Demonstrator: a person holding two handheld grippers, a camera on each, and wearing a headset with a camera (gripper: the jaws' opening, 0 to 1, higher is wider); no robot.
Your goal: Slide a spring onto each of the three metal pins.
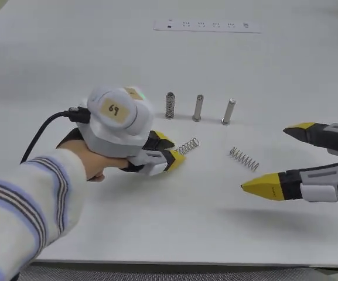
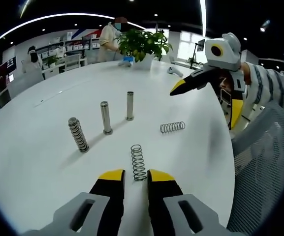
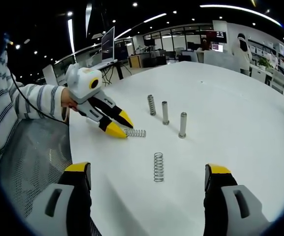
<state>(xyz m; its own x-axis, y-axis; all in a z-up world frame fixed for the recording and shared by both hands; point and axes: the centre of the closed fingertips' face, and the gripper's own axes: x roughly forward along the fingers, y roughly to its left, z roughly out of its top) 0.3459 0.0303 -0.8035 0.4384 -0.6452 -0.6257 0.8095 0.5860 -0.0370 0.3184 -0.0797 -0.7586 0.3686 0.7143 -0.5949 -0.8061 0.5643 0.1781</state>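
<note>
Left spring (image 1: 187,146) and right spring (image 1: 243,158) lie loose on the tabletop (image 1: 157,216).
Left hand-held gripper (image 1: 174,150) slightly parted at the left spring; right hand-held gripper (image 1: 265,158) wide open.

pins (image 1: 198,108) silver; sleeve (image 1: 28,199) white, grey-blue stripes; left hand-held gripper (image 1: 173,150) white, yellow-tipped; right hand-held gripper (image 1: 266,158) grey, yellow-tipped

Cannot tell whether the left gripper (image 2: 136,174) pinches the spring (image 2: 138,162) end between its jaws or merely flanks it. Cut off at the head view's right edge: right gripper (image 1: 264,158) body. Too small to read: marks on the far strip (image 1: 207,26).
</note>
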